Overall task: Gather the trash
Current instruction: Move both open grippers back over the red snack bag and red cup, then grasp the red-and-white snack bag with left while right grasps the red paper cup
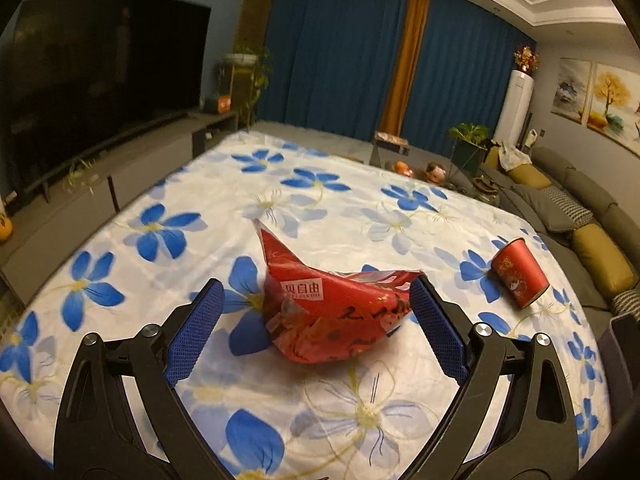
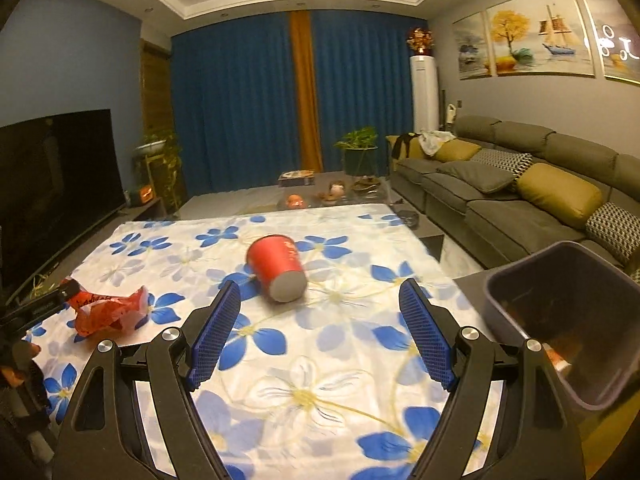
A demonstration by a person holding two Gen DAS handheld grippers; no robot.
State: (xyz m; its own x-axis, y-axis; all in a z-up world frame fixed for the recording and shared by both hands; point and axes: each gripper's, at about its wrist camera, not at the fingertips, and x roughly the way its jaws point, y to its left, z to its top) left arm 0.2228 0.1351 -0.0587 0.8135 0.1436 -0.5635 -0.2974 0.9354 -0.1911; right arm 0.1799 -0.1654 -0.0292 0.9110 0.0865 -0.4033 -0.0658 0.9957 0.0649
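left gripper (image 1: 316, 300) fingers spread, straddling crumpled red foil snack bag (image 1: 332, 312) centre-frame for pickup | right gripper (image 2: 320, 304) fingers spread, empty, facing tipped red paper cup (image 2: 278, 266) | grey plastic bin (image 2: 560, 320) lower right, ready for trash

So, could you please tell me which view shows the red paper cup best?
The right wrist view: the red paper cup lies centred ahead on its side, grey base showing. In the left wrist view it sits small near the right edge.
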